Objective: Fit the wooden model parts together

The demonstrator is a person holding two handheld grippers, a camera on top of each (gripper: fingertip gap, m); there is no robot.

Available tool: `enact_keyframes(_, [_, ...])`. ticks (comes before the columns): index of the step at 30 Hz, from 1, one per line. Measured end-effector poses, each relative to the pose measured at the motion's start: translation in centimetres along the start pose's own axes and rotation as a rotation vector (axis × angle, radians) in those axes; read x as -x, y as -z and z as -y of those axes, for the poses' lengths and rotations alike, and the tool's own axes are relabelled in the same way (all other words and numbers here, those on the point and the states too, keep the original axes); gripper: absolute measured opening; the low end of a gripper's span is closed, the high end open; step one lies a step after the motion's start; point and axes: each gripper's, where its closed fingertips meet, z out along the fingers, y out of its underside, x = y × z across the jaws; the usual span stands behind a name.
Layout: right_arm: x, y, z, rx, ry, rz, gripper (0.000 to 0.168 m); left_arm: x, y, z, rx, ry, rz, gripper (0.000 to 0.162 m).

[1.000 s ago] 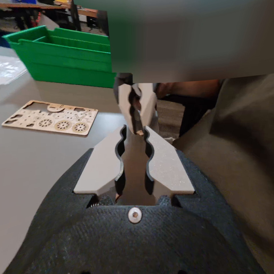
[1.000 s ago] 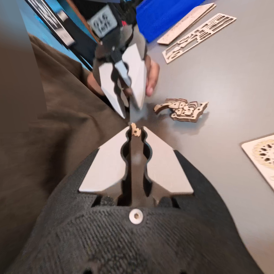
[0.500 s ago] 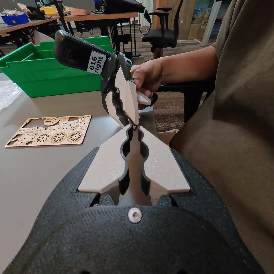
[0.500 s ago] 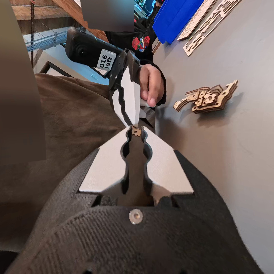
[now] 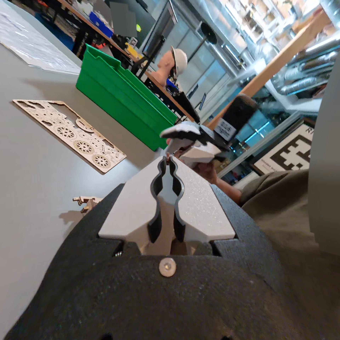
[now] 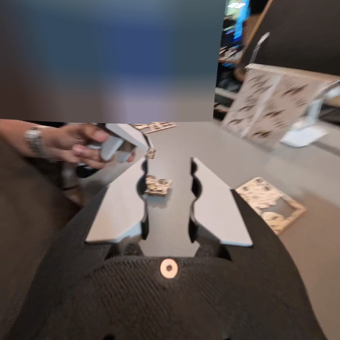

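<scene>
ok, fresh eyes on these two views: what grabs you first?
The left gripper, centre of its own view, pinching a tiny wooden part at its fingertips, with the green bin bright behind it on the table. In the right wrist view, the right gripper gapes open and empty over the half-built model on the table. The parts sheet with spoked wheels lies flat left of the bin.

Taking the half-built model point(image 6: 157, 187) on the surface point(image 6: 211, 165) as landmark: a cut-out sheet point(image 6: 266, 202) lies to its right, another sheet point(image 6: 156, 126) far behind it. In the left wrist view, the bin point(image 5: 125, 104) stands on the surface behind a sheet point(image 5: 73, 132), papers point(image 5: 31, 44) beyond.
</scene>
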Motion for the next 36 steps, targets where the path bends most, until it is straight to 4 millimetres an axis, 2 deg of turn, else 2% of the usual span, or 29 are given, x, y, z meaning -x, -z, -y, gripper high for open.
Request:
enact_keyframes(1, [-0.5, 0.0, 0.4, -0.005, 0.080, -0.094, 0.061, 0.0, -0.1, 0.0, -0.011, 0.019, 0.008, 0.000])
enact_keyframes(4, [0.2, -0.5, 0.1, 0.065, 0.262, -0.165, 0.048, -0.2, -0.3, -0.1, -0.053, 0.103, 0.018, 0.000])
enact_keyframes(9, [1.6, -1.4, -0.9, 0.150, 0.374, -0.166, 0.030, 0.3, -0.2, -0.3, -0.119, 0.268, 0.017, 0.000])
enact_keyframes(16, [2.0, -1.6, -1.3, 0.174, 0.376, -0.148, 0.010, 0.3, -0.4, -0.8, -0.111, 0.303, -0.003, 0.000])
enact_keyframes(23, [1.9, -1.5, -1.3, 0.181, 0.382, -0.150, 0.009, 0.3, -0.4, -0.9, -0.090, 0.316, -0.042, 0.003])
enact_keyframes(26, [1.0, -1.3, -1.8, 0.203, 0.342, -0.158, 0.010, 1.8, 0.4, -0.1, -0.055, 0.205, 0.039, 0.022])
enact_keyframes(28, [0.4, -1.3, -2.7, 0.232, 0.274, -0.145, 0.010, 3.7, 1.2, 0.0, 0.024, 0.098, 0.154, 0.033])
enact_keyframes(33, [-0.3, -2.2, -4.8, 0.291, 0.090, -0.079, 0.010, 7.5, 2.7, -4.3, 0.370, -0.196, 0.427, 0.058])
enact_keyframes(36, [0.2, -3.5, -6.1, 0.347, 0.031, -0.024, 0.010, 8.0, 2.7, -6.7, 0.462, -0.193, 0.439, 0.061])
